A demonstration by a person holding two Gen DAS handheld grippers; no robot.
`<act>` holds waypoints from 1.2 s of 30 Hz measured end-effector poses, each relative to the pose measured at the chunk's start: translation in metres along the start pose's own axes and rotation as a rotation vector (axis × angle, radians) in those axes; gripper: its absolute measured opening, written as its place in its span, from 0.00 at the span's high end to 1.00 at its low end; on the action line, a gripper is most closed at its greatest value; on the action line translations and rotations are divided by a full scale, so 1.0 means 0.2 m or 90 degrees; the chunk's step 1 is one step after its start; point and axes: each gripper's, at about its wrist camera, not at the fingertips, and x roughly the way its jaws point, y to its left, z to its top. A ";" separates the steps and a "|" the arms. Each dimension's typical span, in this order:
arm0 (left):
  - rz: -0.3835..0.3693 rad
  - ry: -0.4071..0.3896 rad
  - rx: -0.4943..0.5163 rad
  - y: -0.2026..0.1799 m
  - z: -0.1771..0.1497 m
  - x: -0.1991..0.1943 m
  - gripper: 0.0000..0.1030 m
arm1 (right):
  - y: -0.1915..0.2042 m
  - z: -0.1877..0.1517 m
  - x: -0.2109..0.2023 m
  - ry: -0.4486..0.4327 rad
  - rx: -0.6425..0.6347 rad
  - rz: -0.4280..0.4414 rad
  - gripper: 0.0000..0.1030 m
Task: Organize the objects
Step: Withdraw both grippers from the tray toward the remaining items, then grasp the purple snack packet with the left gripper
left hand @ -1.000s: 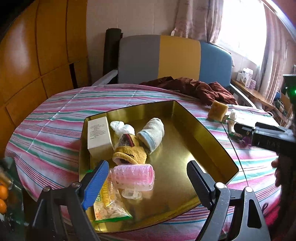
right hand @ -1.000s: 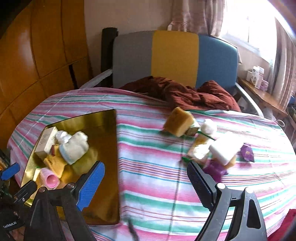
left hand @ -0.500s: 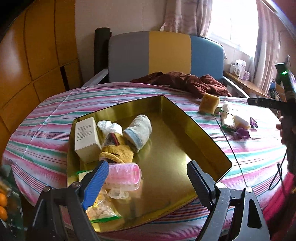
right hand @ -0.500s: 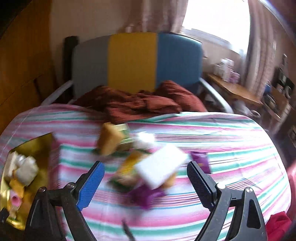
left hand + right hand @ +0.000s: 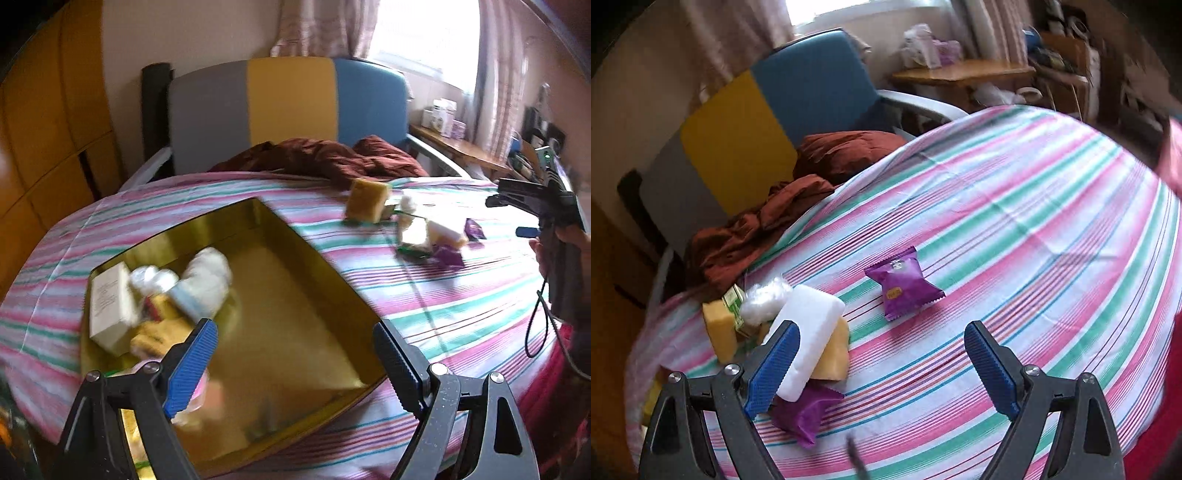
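Observation:
A gold tray (image 5: 332, 288) lies on the striped tablecloth and holds a white box (image 5: 109, 301), a rolled white towel (image 5: 207, 280), a yellow cloth and a pink roller. My left gripper (image 5: 291, 354) is open and empty above the tray's near edge. My right gripper (image 5: 882, 363) is open and empty above the cloth, and also shows in the left wrist view (image 5: 517, 216). Ahead of it lies a purple packet (image 5: 905, 286). At its left finger sits a pile: a white block (image 5: 809, 328), yellow sponges (image 5: 718, 328), a second purple packet (image 5: 805, 413) and a clear plastic wad (image 5: 764, 297).
A brown cloth (image 5: 757, 229) is heaped at the table's far edge in front of a grey, yellow and blue chair (image 5: 291, 107). A wooden side table (image 5: 964, 72) with clutter stands by the window. A cable (image 5: 539, 325) hangs from the right gripper.
My right gripper has swung right, from facing the tray to over the pile and the purple packet. My left gripper has drawn back and turned slightly right; the tray's contents sit lower left.

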 end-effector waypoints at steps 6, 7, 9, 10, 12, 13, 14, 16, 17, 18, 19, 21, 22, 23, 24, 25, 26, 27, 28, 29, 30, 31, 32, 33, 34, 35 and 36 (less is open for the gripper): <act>-0.043 -0.008 0.053 -0.21 0.12 0.06 0.16 | -0.04 0.02 0.02 0.015 0.034 0.034 0.10; -0.046 -0.006 0.065 -0.25 0.14 0.08 0.16 | -0.04 0.02 0.02 0.019 0.037 0.041 0.10; -0.060 -0.003 0.089 -0.33 0.17 0.11 0.16 | -0.05 0.02 0.02 0.022 0.044 0.054 0.10; -0.069 -0.001 0.098 -0.36 0.19 0.13 0.16 | -0.05 0.02 0.02 0.022 0.046 0.058 0.10; -0.088 0.004 0.113 -0.44 0.22 0.17 0.17 | -0.05 0.02 0.02 0.024 0.049 0.070 0.10; -0.095 0.004 0.120 -0.47 0.24 0.20 0.18 | -0.05 0.02 0.01 0.025 0.051 0.076 0.10; -0.102 0.007 0.131 -0.51 0.25 0.22 0.19 | -0.06 0.02 0.01 0.025 0.053 0.080 0.10; -0.113 0.020 0.147 -0.57 0.28 0.28 0.23 | -0.06 0.03 0.01 0.026 0.054 0.087 0.10; -0.123 0.027 0.154 -0.61 0.29 0.32 0.24 | -0.07 0.03 0.01 0.026 0.057 0.089 0.10; -0.133 0.032 0.160 -0.63 0.30 0.35 0.27 | -0.07 0.03 0.00 0.026 0.061 0.093 0.10; -0.140 0.038 0.164 -0.65 0.32 0.38 0.29 | -0.08 0.03 0.00 0.026 0.066 0.096 0.10; -0.158 0.051 0.172 -0.71 0.34 0.45 0.32 | -0.09 0.03 0.01 0.030 0.073 0.095 0.10; -0.167 0.056 0.178 -0.73 0.35 0.48 0.35 | -0.10 0.03 0.01 0.035 0.077 0.094 0.10; -0.173 0.061 0.187 -0.76 0.36 0.51 0.35 | -0.11 0.03 0.02 0.038 0.080 0.095 0.10; -0.176 0.065 0.198 -0.79 0.36 0.54 0.36 | -0.11 0.03 0.02 0.042 0.085 0.098 0.10; -0.179 0.066 0.210 -0.81 0.37 0.57 0.37 | -0.12 0.03 0.02 0.042 0.087 0.098 0.10; -0.182 0.067 0.225 -0.85 0.38 0.60 0.37 | -0.12 0.03 0.03 0.043 0.087 0.096 0.10; -0.184 0.067 0.237 -0.88 0.38 0.63 0.37 | -0.12 0.03 0.03 0.045 0.088 0.095 0.10; -0.185 0.067 0.248 -0.90 0.39 0.66 0.37 | -0.12 0.03 0.03 0.047 0.090 0.097 0.10; -0.184 0.069 0.254 -0.92 0.40 0.68 0.37 | -0.12 0.03 0.03 0.048 0.092 0.098 0.10; -0.185 0.074 0.258 -0.94 0.40 0.71 0.40 | -0.13 0.03 0.04 0.048 0.092 0.098 0.10; -0.189 0.082 0.259 -0.96 0.41 0.74 0.43 | -0.13 0.03 0.04 0.048 0.090 0.096 0.10; -0.198 0.094 0.261 -0.98 0.41 0.78 0.44 | -0.13 0.03 0.04 0.049 0.090 0.096 0.10; -0.201 0.102 0.264 -0.99 0.41 0.81 0.45 | -0.13 0.03 0.04 0.049 0.091 0.097 0.10; -0.198 0.109 0.269 -1.01 0.41 0.84 0.46 | -0.13 0.03 0.05 0.050 0.092 0.097 0.10; -0.195 0.118 0.269 -1.02 0.41 0.87 0.47 | -0.13 0.03 0.05 0.050 0.093 0.096 0.10; -0.198 0.127 0.266 -1.03 0.40 0.90 0.52 | -0.13 0.03 0.05 0.050 0.092 0.094 0.10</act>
